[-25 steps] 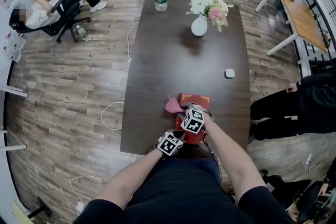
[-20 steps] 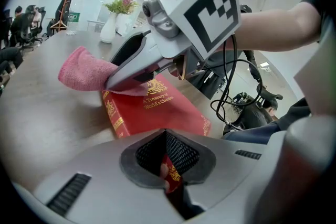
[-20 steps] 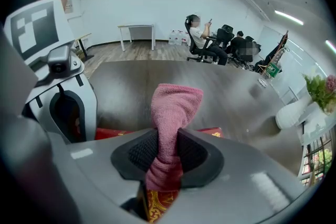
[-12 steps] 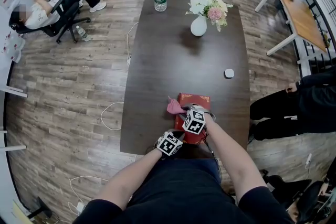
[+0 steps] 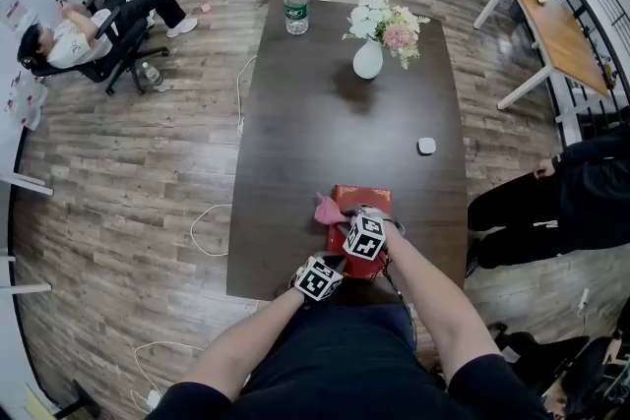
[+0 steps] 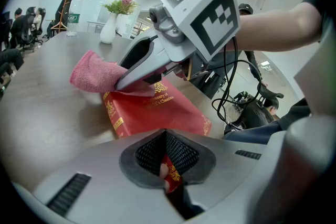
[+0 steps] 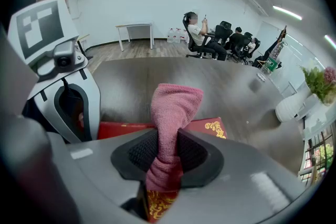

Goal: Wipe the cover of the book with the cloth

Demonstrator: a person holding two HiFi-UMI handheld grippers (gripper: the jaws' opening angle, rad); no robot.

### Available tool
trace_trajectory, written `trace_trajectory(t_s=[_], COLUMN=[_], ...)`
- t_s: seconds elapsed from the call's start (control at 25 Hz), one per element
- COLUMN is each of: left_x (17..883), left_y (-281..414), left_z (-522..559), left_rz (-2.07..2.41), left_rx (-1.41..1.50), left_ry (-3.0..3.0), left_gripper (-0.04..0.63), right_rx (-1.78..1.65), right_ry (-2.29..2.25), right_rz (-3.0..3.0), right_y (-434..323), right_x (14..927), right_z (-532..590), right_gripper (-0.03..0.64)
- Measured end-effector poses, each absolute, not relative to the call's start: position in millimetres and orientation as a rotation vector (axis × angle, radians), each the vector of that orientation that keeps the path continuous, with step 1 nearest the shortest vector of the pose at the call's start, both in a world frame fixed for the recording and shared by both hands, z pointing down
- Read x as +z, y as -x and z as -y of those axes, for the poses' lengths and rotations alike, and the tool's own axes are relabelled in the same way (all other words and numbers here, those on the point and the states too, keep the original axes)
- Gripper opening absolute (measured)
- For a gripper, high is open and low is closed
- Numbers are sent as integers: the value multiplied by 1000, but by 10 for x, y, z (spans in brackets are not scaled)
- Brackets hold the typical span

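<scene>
A red book with gold print (image 5: 360,200) lies flat near the front edge of the dark table (image 5: 325,123). My right gripper (image 5: 341,215) is shut on a pink cloth (image 5: 326,209), which rests on the book's left part. In the right gripper view the cloth (image 7: 172,107) sticks up between the jaws, with the book (image 7: 212,127) below it. My left gripper (image 6: 167,178) is shut on the book's near edge. In the left gripper view the book (image 6: 157,112) lies ahead, and the right gripper's fingers (image 6: 137,66) press the cloth (image 6: 90,73) onto it.
A white vase of flowers (image 5: 368,58), a water bottle (image 5: 295,13) and a small white object (image 5: 426,146) stand farther up the table. A seated person (image 5: 74,39) is at far left, another person in black (image 5: 561,202) at right. Cables (image 5: 202,221) lie on the floor.
The head view has shifted slightly, so everything sits a little lower in the frame. The cloth and both grippers keep nearly the same place on the book.
</scene>
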State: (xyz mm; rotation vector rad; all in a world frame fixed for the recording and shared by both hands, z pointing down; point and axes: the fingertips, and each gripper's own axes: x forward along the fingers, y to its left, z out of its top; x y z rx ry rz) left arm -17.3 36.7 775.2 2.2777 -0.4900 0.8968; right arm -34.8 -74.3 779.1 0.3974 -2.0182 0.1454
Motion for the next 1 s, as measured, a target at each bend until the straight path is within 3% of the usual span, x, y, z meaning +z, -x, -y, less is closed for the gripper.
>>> trace_trajectory(t_s=[1.0], left_x=[7758], left_y=[171], left_z=[-358], left_rz=[493], left_rx=[901], left_ry=[-2277], left_gripper=[-5], right_rx=[179], right_ry=[-407], right_rz=[2021], right_y=[233], right_x=[7802], right_z=[737], right_gripper=[108])
